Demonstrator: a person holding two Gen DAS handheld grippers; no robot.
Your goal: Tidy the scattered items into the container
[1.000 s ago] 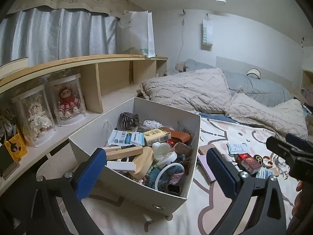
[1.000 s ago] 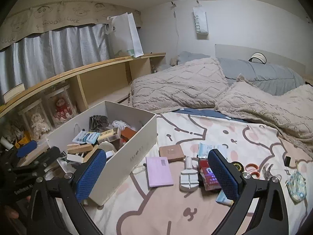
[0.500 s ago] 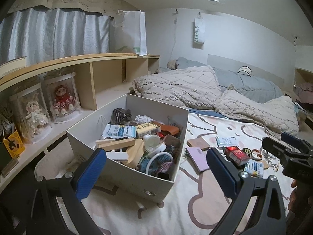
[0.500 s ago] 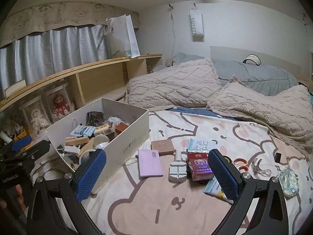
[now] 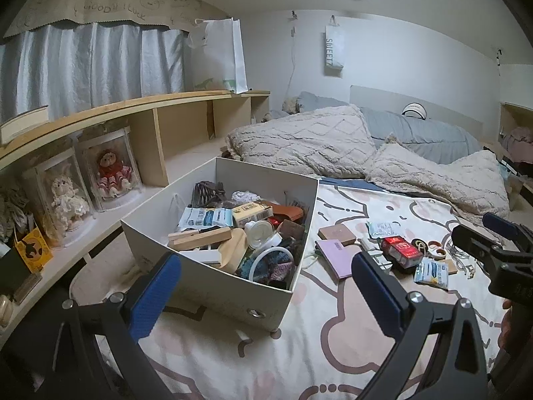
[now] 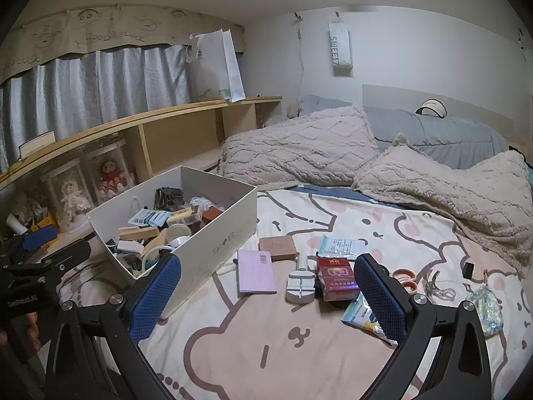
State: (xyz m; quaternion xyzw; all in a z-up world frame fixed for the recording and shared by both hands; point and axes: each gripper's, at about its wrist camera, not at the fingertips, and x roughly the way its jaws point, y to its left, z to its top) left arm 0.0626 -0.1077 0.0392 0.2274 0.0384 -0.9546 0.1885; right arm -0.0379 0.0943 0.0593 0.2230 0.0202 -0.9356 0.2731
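Note:
A white box (image 5: 200, 286) (image 6: 216, 243) full of mixed items sits on the bed's left side. To its right lie a purple booklet (image 6: 256, 270), a brown square case (image 6: 277, 247), a grey ridged tool (image 6: 300, 286), a red packet (image 6: 335, 276) and blue-white sachets (image 6: 340, 246). My left gripper (image 5: 266, 293) hovers open before the box's near corner, holding nothing. My right gripper (image 6: 268, 295) stands open and empty above the sheet, in front of the scattered items. The right gripper (image 5: 499, 250) also shows at the left wrist view's right edge.
A wooden shelf (image 5: 110, 113) with cased dolls (image 5: 111, 170) runs along the left. Beige blankets (image 6: 299, 153) and a grey duvet (image 6: 449, 136) pile at the back. Orange rings (image 6: 404, 276), a tangled chain (image 6: 436, 286) and a small floral pouch (image 6: 486, 306) lie at right.
Both grippers have drawn back and up from the bed, so box and scattered items look smaller and farther. Both stayed open and empty.

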